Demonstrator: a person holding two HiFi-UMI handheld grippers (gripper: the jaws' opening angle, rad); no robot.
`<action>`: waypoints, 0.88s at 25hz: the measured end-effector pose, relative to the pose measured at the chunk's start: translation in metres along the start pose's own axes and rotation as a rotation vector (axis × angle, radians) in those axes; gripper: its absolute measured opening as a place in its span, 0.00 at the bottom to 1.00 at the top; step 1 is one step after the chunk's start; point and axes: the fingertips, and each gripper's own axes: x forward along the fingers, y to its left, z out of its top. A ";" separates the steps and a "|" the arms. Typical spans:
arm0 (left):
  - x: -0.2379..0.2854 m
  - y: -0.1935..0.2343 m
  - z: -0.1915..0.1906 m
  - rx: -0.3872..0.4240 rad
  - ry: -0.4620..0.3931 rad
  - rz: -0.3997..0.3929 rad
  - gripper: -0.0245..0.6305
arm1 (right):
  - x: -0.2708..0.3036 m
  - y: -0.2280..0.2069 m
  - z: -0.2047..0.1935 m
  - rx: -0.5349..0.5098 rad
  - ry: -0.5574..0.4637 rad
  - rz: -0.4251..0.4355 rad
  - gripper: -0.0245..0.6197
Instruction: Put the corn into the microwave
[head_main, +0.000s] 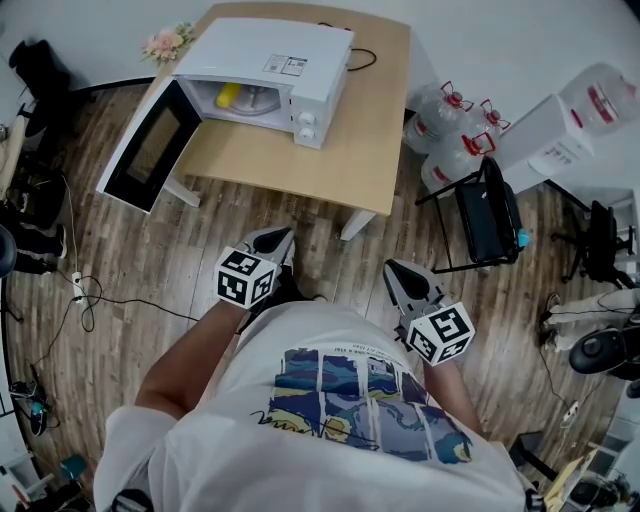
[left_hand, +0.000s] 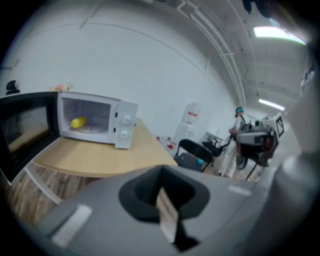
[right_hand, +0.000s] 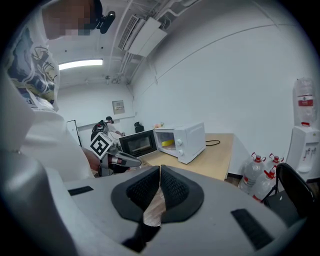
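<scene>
We're holding the left gripper (head_main: 272, 238) and right gripper (head_main: 400, 270) well back from the microwave (head_main: 300, 45), both with jaws pressed together, gripping nothing; the corn (head_main: 228, 95) is lying inside it, far ahead.

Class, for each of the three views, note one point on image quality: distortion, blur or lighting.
Head view: evenly lit, microwave crisp. Left gripper view: fisheye curves the wall, corners dark, near fingers blurred, ceiling light glares. Right gripper view: same fisheye curve, fingers sharper.
</scene>
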 end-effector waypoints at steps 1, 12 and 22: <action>0.000 0.001 0.000 -0.002 0.000 0.003 0.05 | 0.000 0.000 0.000 -0.005 0.000 0.000 0.06; 0.004 0.007 -0.003 -0.017 0.010 0.025 0.05 | 0.003 -0.004 -0.002 -0.012 0.011 0.006 0.05; 0.014 0.012 -0.002 -0.013 0.022 0.037 0.05 | 0.002 -0.012 -0.007 0.001 0.018 -0.002 0.05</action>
